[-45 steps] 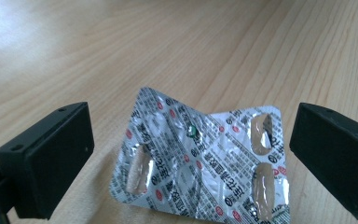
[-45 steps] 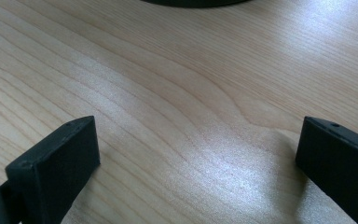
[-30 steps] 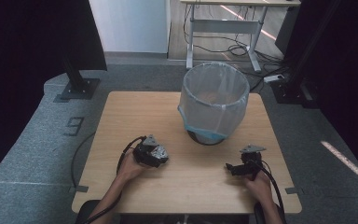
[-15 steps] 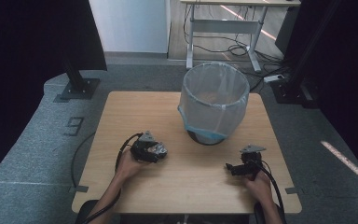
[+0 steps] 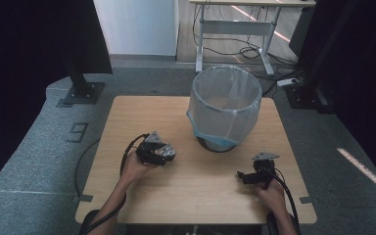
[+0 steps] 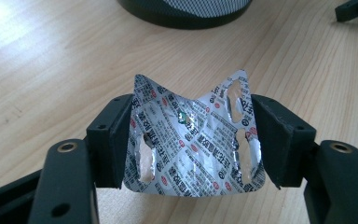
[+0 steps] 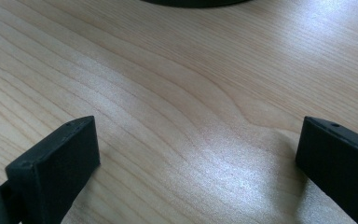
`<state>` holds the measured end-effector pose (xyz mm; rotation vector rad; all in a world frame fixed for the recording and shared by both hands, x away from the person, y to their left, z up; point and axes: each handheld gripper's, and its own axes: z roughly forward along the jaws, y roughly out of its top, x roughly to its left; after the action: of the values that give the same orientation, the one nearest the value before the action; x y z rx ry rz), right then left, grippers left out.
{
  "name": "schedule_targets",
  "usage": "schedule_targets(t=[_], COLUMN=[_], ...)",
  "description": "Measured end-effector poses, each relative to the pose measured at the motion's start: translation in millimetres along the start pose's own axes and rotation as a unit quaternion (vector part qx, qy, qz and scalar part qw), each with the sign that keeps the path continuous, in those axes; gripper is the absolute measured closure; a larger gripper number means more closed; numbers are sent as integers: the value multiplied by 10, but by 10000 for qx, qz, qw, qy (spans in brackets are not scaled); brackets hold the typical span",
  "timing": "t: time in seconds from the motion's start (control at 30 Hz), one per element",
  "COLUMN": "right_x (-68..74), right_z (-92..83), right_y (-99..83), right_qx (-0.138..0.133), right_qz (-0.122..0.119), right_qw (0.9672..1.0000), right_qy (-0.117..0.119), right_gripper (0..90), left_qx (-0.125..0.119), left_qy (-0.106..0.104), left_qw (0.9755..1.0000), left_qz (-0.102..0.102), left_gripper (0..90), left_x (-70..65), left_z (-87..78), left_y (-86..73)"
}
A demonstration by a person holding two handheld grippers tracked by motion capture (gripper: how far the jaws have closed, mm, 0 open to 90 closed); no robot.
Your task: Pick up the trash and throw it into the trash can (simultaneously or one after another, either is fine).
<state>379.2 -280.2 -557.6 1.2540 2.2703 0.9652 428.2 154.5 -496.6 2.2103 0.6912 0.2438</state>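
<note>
The wooden table (image 5: 142,112) fills the middle of the high view, with grey carpet around it. On it, right of centre and toward the upper part of the frame, stands the mesh waste bin (image 5: 225,105), lined with a pale bag whose blue edge hangs down its near side; its dark base shows along the top edge of the left gripper view and again at the top of the right gripper view.

My left gripper (image 5: 162,153) sits left of centre in the high view, just below and left of the bin, my hand wrapped around its body and its cable looping back toward me. In the left gripper view its two black jaws are drawn in and clamped on the blister pack (image 6: 196,142), a silver foil sheet printed with dark characters and small red marks. The pads press on its left and right edges, and the foil buckles upward between them into two peaks. Several pockets in it are torn open. The pack is in the centre of that view, above the table.

My right gripper (image 5: 247,175) lies at the lower right of the high view, well apart from the left one. In the right gripper view its jaws stand wide apart with bare wood between them.
</note>
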Motion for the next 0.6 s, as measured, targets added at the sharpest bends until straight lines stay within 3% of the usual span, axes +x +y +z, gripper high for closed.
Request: schedule_targets(t=[0.6], right_x=[0], right_z=[0], right_y=[0], right_qx=[0], right_qz=[-3], right_qw=[10000], right_qy=[0], right_gripper=[0], left_qx=[-112], left_qy=[1], left_qw=[9999], left_qz=[-4], left_gripper=[344], left_x=[29], left_z=[-195], left_y=[294])
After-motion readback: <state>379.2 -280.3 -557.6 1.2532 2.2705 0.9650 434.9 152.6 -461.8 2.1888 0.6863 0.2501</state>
